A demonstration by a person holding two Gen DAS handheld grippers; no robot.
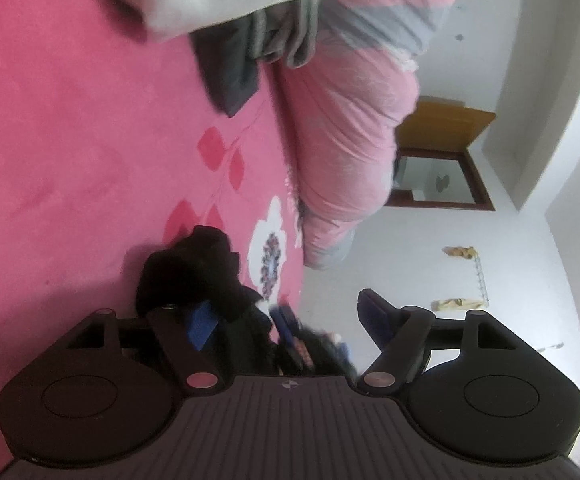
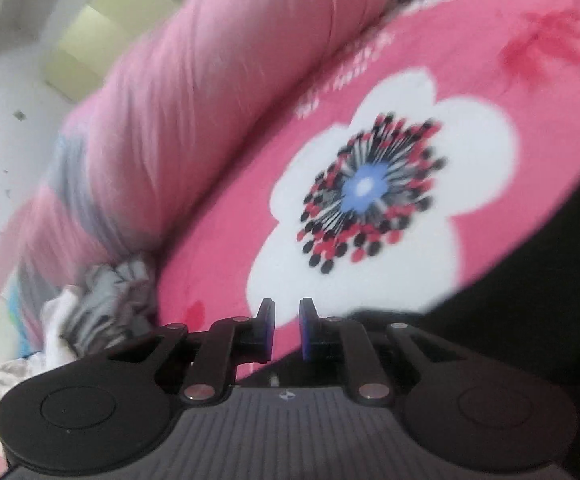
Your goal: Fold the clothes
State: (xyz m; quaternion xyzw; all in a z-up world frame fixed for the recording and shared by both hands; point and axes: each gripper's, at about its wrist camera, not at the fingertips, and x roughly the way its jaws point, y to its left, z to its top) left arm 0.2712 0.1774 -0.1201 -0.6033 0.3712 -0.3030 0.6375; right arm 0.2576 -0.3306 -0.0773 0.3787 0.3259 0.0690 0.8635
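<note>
A black garment (image 1: 197, 272) lies bunched on the pink flowered bedsheet (image 1: 69, 140), draped over the left finger of my left gripper (image 1: 285, 316). The left gripper's jaws stand wide apart; the black cloth sits between them without being pinched. In the right wrist view, my right gripper (image 2: 286, 330) hovers over the sheet's white flower (image 2: 370, 200) with a narrow gap between its pads and nothing held. The black garment (image 2: 530, 280) fills the right side of that view.
A rolled pink and grey quilt (image 1: 346, 120) lies along the bed's edge and also shows in the right wrist view (image 2: 193, 100). A pile of white and grey clothes (image 1: 249, 12) sits at the far end. White wall and a mirror (image 1: 434, 176) stand beyond.
</note>
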